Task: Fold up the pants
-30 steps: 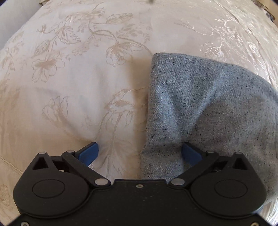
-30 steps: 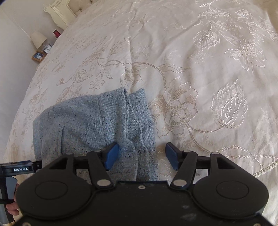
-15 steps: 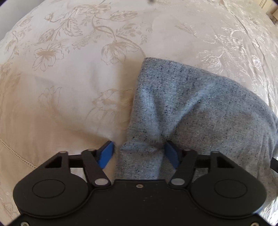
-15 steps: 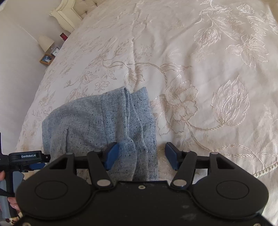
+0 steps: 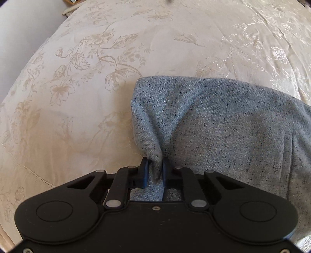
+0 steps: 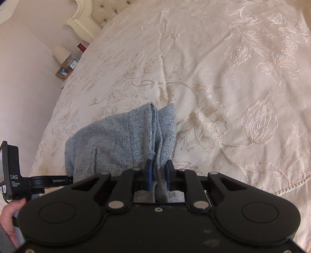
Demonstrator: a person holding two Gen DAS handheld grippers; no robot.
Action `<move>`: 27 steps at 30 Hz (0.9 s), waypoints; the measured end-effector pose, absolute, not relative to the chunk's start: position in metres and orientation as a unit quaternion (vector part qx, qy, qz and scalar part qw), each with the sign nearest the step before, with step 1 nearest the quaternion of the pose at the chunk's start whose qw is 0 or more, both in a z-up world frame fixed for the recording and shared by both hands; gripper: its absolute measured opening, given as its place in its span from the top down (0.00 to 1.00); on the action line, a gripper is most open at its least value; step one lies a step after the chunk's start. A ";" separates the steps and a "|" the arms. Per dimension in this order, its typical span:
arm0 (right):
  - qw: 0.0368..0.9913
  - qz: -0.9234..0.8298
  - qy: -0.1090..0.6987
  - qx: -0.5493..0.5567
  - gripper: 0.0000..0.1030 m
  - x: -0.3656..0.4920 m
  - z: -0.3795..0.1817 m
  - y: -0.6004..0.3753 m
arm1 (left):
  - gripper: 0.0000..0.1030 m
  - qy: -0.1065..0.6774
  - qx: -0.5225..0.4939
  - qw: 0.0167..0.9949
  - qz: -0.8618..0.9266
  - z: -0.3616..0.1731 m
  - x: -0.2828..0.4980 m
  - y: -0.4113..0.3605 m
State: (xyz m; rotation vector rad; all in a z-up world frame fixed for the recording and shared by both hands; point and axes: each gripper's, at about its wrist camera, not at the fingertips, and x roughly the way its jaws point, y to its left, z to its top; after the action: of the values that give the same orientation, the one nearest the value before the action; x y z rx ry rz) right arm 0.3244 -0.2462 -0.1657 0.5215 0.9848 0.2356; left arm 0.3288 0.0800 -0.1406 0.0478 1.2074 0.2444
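Both grippers are closing on the grey pants (image 5: 223, 124): left gripper (image 5: 155, 170) and right gripper (image 6: 157, 173) each pinching a bunched corner over the bedspread (image 5: 77, 77).

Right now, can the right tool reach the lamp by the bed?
Probably not. The right tool is closing on the grey pants near the camera, and the lamp stands far off beside the headboard, with a long stretch of bedspread between them.
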 end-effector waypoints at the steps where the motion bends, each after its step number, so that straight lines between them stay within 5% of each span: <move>1: 0.843 0.116 0.464 0.246 0.86 0.322 -0.163 -0.248 | 0.83 0.566 0.023 0.816 0.115 -0.139 0.326 0.078; 27: 0.833 0.123 0.468 0.269 0.88 0.316 -0.165 -0.257 | 0.83 0.577 0.063 0.804 0.129 -0.144 0.330 0.069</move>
State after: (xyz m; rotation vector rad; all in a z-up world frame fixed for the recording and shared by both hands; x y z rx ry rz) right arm 0.3156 -0.2568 -0.1648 0.5702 0.9915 0.2602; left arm 0.3303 0.0695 -0.1440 0.1339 1.2363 0.2753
